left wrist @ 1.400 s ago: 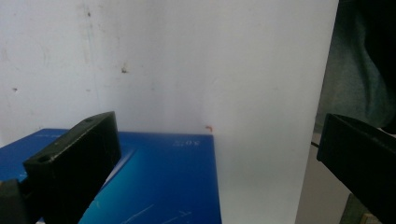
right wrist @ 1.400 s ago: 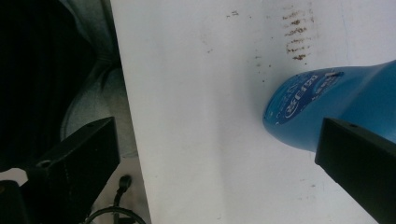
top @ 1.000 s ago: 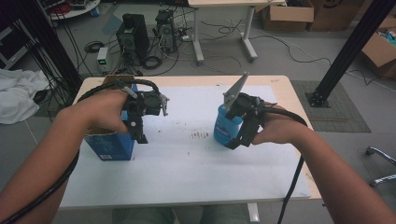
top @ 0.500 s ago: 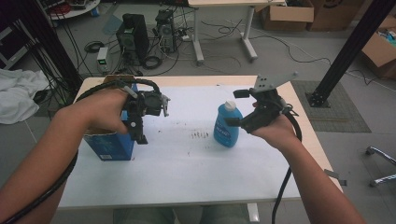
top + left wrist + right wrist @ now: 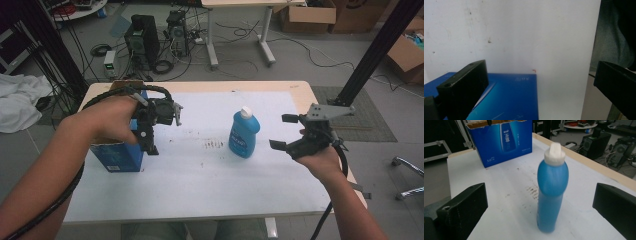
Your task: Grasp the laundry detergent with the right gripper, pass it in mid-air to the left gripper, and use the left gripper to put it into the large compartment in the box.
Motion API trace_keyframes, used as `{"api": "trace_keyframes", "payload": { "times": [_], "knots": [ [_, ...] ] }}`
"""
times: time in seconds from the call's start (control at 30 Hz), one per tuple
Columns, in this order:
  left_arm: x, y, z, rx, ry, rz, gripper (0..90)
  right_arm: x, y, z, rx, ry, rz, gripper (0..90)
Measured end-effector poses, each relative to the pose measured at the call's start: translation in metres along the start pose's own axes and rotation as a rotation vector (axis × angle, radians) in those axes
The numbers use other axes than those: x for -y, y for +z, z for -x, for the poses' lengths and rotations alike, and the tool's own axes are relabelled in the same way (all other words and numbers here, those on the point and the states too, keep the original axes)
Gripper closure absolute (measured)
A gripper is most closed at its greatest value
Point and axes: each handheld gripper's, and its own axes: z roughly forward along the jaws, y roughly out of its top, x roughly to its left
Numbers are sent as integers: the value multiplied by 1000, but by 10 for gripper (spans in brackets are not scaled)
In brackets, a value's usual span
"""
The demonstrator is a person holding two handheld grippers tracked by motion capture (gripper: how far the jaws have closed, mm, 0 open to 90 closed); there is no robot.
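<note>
Standing upright right of the box, the bottle is ungrasped; the right gripper gapes beside it, the left gripper gapes over the box.

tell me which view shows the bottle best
The right gripper view: the bottle stands upright, close, between open jaws, white cap clear. The high view shows it small on the table; the left gripper view faces the box.

Even, soft indoor light is falling from overhead, casting faint shadows. The white plastic cap of the translucent blue plastic bottle is smearing with motion blur; the left gripper view is looking washed-out and hazy.
</note>
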Motion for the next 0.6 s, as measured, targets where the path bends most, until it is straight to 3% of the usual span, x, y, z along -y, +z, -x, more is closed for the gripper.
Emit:
{"api": "trace_keyframes", "payload": {
  "times": [0.23,0.6],
  "knots": [
    [-4,1,3,3,12,2,1,32,-1,-5,30,19,-11,0],
    [-5,-1,5,-3,19,10,1,66,41,2,37,64,-24,0]
  ]
}}
